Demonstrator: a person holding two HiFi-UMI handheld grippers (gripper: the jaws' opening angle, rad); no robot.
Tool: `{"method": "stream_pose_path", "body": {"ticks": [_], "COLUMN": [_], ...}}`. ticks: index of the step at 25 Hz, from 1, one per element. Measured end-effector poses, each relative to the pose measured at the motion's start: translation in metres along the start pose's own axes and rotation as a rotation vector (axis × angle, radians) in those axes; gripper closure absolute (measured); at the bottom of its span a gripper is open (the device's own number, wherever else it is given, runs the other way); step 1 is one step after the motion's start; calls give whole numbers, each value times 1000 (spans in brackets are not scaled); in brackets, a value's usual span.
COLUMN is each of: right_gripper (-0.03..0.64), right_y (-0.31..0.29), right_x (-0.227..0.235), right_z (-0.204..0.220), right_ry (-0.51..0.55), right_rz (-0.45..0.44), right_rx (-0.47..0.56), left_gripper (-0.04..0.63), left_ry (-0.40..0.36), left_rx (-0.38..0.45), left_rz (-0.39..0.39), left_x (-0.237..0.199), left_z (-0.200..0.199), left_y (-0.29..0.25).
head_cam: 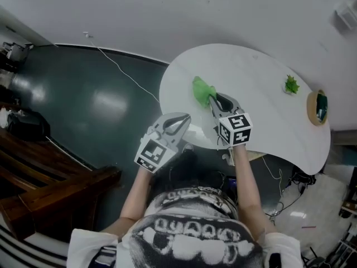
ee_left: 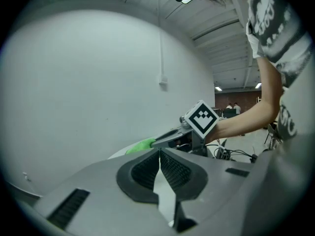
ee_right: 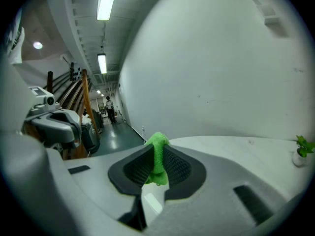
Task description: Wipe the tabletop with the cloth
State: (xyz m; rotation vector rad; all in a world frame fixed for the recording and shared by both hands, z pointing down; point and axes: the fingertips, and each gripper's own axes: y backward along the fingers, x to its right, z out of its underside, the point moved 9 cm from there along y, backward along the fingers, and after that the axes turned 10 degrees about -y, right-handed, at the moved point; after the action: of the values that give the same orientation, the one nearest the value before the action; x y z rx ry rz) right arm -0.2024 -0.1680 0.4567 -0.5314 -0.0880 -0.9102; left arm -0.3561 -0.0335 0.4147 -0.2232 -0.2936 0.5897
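No legible text or numbers.

A white, round-edged bench (head_cam: pixel 262 113) stands against a plain white wall (head_cam: pixel 167 10). Left of the bench spreads a glossy dark green floor (head_cam: pixel 83 105), crossed by a thin white cable (head_cam: pixel 124 71). Further left of the bench stand dark wooden railings (head_cam: pixel 50 177). Beyond the bench's left end, strip lights (ee_right: pixel 106 1) line a corridor ceiling

Two tongs (head_cam: pixel 183 118) (head_cam: pixel 212 99), one cloth (head_cam: pixel 202 89), one table (head_cam: pixel 262 82), one plant (head_cam: pixel 291 85).
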Motion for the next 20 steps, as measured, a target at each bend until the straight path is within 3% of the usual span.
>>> {"method": "stream_pose_path", "body": {"ticks": [13, 20], "right_gripper": [560, 560], "right_y": [-149, -177], "right_x": [11, 36], "right_z": [-7, 16], "right_ry": [21, -16], "right_rz": [23, 99], "right_rx": [-110, -212], "left_gripper": [589, 589], "left_ry": [20, 45], "left_rx": [-34, -60], "left_rz": [-45, -43], "left_x": [-60, -75], "left_z": [34, 51], "left_y": [12, 23]}}
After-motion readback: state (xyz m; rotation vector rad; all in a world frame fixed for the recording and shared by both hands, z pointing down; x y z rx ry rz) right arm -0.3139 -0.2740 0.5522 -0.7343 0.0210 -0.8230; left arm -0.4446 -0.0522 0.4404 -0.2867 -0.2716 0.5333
